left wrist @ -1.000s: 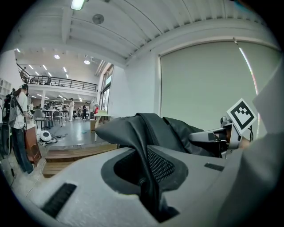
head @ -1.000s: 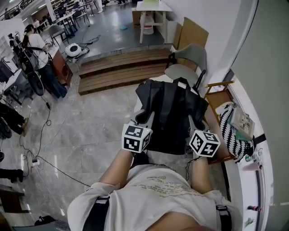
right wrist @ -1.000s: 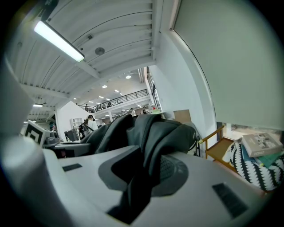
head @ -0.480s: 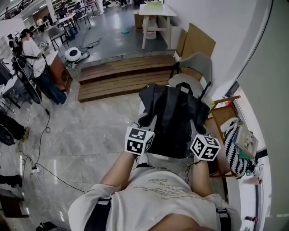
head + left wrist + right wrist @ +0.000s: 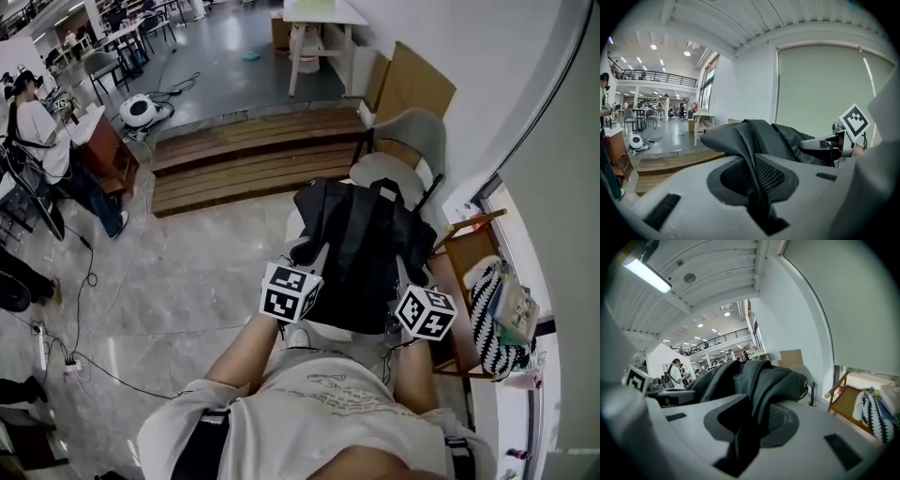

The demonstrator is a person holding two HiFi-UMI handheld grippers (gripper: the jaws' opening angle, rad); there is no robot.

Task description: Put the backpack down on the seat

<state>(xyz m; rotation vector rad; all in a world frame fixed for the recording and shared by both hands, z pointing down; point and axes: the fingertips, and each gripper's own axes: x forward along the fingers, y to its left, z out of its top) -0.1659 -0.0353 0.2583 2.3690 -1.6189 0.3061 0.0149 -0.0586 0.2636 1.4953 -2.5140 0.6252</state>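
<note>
A black backpack (image 5: 361, 248) hangs in front of me over the floor, held up by both grippers. My left gripper (image 5: 307, 253) is shut on a fold of its left side, and the fabric (image 5: 754, 140) runs down between the jaws of the left gripper (image 5: 759, 197). My right gripper (image 5: 405, 261) is shut on the right side, where the right gripper (image 5: 747, 432) pinches a dark padded strap of the backpack (image 5: 761, 376). Just beyond the bag's top stands a grey chair (image 5: 414, 131), whose light seat (image 5: 377, 171) is partly hidden by the bag.
Wooden steps (image 5: 244, 159) lie left of the chair. A wooden rack (image 5: 464, 272) with a striped bag (image 5: 492, 319) stands at the right by the wall. Cardboard (image 5: 412, 80) leans behind the chair. A person (image 5: 37, 131) stands far left, and cables (image 5: 89, 272) cross the floor.
Both grippers keep the same hold on the backpack. The view has shifted a little, and the bag sits slightly nearer the chair. The person at far left has drifted towards the frame's edge.
</note>
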